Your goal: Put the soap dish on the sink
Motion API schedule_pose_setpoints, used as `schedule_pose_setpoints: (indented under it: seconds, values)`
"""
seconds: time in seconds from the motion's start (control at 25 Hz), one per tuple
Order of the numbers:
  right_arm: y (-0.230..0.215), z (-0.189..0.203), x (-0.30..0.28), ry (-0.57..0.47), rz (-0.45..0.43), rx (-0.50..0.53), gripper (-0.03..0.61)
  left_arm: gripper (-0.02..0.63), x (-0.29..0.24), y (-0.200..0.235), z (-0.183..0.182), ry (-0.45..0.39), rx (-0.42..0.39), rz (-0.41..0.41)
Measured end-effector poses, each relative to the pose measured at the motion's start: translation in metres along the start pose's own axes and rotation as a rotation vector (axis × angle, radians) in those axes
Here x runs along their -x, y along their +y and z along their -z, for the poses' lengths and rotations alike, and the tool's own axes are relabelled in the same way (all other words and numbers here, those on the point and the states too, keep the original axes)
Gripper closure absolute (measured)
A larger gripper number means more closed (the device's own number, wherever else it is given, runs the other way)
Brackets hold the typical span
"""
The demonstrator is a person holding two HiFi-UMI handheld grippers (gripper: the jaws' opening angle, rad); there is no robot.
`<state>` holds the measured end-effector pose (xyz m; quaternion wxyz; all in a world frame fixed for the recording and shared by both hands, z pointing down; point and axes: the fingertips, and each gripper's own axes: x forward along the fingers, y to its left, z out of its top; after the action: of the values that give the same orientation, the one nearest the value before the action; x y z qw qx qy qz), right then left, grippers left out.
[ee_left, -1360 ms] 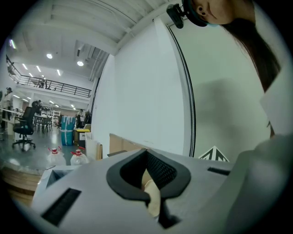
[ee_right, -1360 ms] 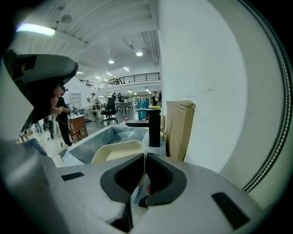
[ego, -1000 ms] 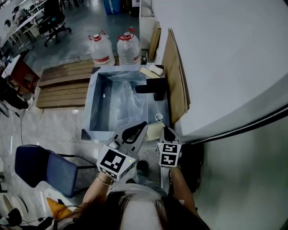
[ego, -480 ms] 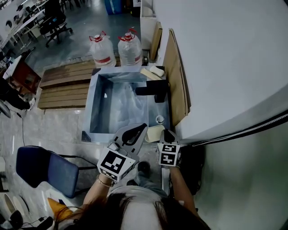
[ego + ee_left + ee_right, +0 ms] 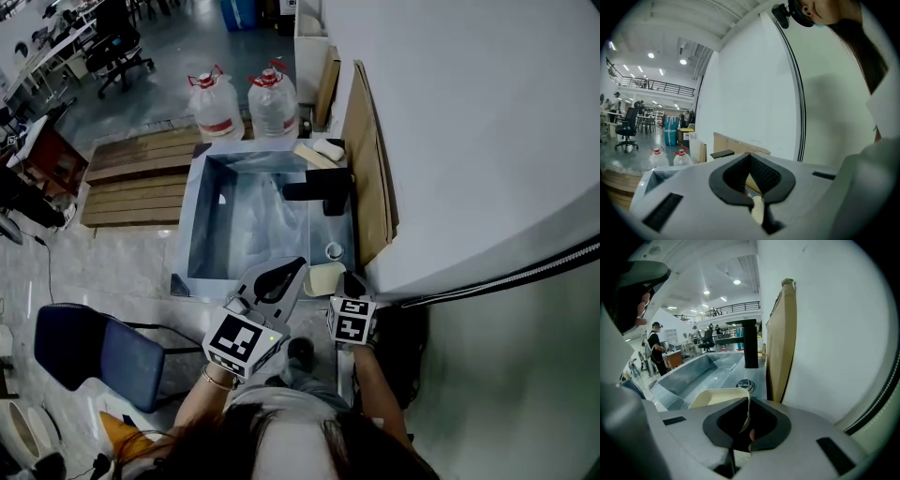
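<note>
item: soap dish (image 5: 323,278), cream, shallow, thin upturned rim, empty as far as can be seen

location: at the near right corner of the sink (image 5: 339,230), over the flat steel ledge just short of the small round fitting (image 5: 745,384); the black faucet (image 5: 319,187) stands further along the same ledge; whether the dish already rests on the steel or hangs just above it cannot be told from here

held by: right gripper (image 5: 750,434), fingers closed on the near edge of the dish, the rim standing upright between the pads

left gripper (image 5: 754,201): fingers closed tip to tip, nothing between them, held just beside the dish over the near rim of the sink

handling, by the look of it: light, stiff, probably plastic or glazed ware; smooth, so likely to slip or swivel when pinched on one edge only; a hard knock on steel could chip it if it is ceramic; best hold is the present one, on the rim wall, pads square across it, dish kept level

surroundings: cardboard sheet (image 5: 367,169) leaning on the white wall beside the sink; two water jugs (image 5: 242,101) and a wooden pallet (image 5: 141,173) beyond; a blue chair (image 5: 94,352) to the left

status: placement appears nearly done, release not yet made
</note>
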<state>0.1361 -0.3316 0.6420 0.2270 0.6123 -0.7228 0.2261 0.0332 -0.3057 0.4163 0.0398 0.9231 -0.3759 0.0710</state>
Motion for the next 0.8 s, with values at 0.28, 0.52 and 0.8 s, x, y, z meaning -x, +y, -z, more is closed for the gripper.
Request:
schedule_pose_setpoints:
  seconds: [0.28,0.52,0.8]
  values:
    - [0.0,0.001,-0.001,0.013,-0.009,-0.006,0.543,0.606,-0.001,-0.001,-0.001,-0.004,-0.002,-0.011]
    - [0.003,-0.008,0.006,-0.032,-0.019,0.0,0.541,0.606,0.001,-0.003,-0.001,-0.006,-0.005,-0.022]
    - [0.002,-0.023,0.029,-0.104,0.006,0.026,0.541,0.606,0.015,-0.01,-0.004,-0.013,-0.014,-0.036]
